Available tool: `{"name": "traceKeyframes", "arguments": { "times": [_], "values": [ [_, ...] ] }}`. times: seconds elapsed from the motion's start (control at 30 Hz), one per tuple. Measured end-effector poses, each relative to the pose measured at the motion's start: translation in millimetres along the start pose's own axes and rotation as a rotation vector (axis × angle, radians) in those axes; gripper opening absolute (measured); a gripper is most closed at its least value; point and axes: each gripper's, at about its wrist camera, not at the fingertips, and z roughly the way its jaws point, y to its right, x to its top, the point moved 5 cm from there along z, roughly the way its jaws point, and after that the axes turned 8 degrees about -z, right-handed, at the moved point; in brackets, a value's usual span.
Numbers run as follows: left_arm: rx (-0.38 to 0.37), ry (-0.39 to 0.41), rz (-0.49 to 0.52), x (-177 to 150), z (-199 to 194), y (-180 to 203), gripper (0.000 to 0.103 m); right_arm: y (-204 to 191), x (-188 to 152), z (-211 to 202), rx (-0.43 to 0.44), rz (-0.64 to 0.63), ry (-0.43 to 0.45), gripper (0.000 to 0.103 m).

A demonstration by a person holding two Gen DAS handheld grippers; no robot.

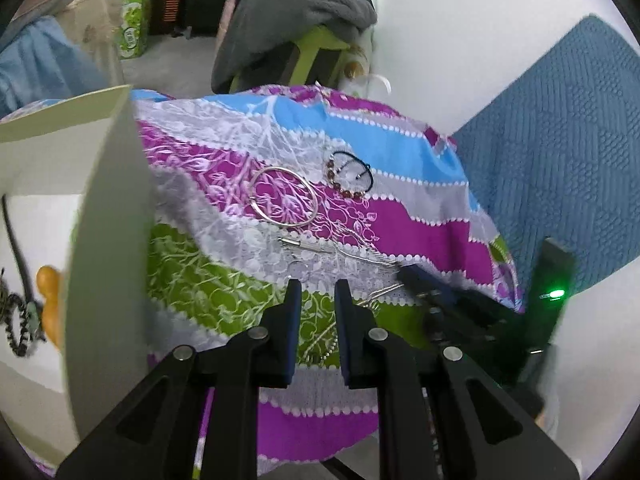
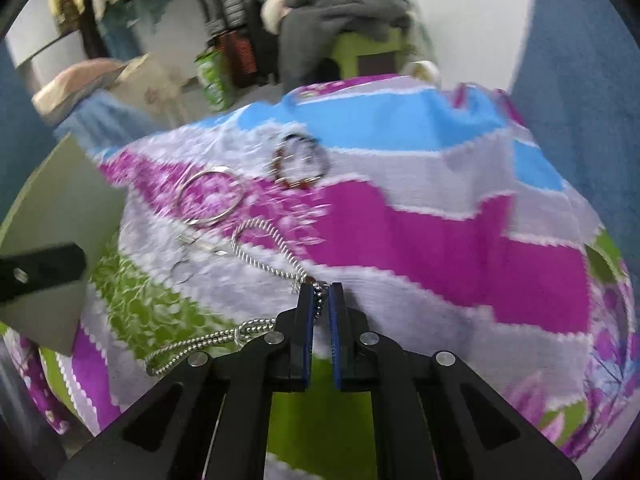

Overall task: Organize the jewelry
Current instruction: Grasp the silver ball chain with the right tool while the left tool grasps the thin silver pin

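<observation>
On the patterned cloth (image 1: 420, 232) lie a silver bangle (image 1: 285, 196), a red bead bracelet with a black cord (image 1: 349, 176), a small silver pin (image 1: 306, 245) and a silver chain necklace (image 2: 276, 248). My right gripper (image 2: 320, 286) is shut on the silver chain, which trails left over the cloth (image 2: 440, 240); the bangle (image 2: 210, 196) and bead bracelet (image 2: 300, 160) lie beyond it. My left gripper (image 1: 317, 282) is open and empty just above the cloth, near the chain. The right gripper shows in the left wrist view (image 1: 404, 274).
A white open box (image 1: 48, 240) stands at the left with a dark beaded piece (image 1: 18, 320) and an orange item (image 1: 50, 288) inside. Its wall (image 2: 60, 208) shows at the left of the right wrist view. A blue mat (image 1: 560, 152) lies right. Clothes piled behind.
</observation>
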Motion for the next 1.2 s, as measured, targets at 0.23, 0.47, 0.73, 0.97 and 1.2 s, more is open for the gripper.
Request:
{"name": "traceKeyframes", "arguments": {
  "times": [0.23, 0.47, 0.73, 0.97, 1.2],
  "values": [
    [0.093, -0.065, 0.102, 6.4, 36.2, 11.3, 0.025, 15.5, -1.2, -9.7, 0.035, 0.055, 0.003, 0.005],
    [0.12, -0.095, 0.197, 17.4, 51.3, 17.8, 0.041, 11.6, 3.2, -9.3, 0.073, 0.072, 0.003, 0.005],
    [0.156, -0.17, 0.327, 24.8, 72.7, 27.0, 0.041, 22.6, 0.8, -4.0, 0.107, 0.128, -0.014, 0.005],
    [0.173, -0.219, 0.415, 23.8, 83.7, 24.9, 0.04, 25.8, -1.7, -3.6, 0.126, 0.136, -0.018, 0.005],
    [0.23, -0.255, 0.448, 24.7, 84.8, 24.8, 0.039, 25.1, -3.7, -3.2, 0.137, 0.138, -0.024, 0.006]
  ]
}}
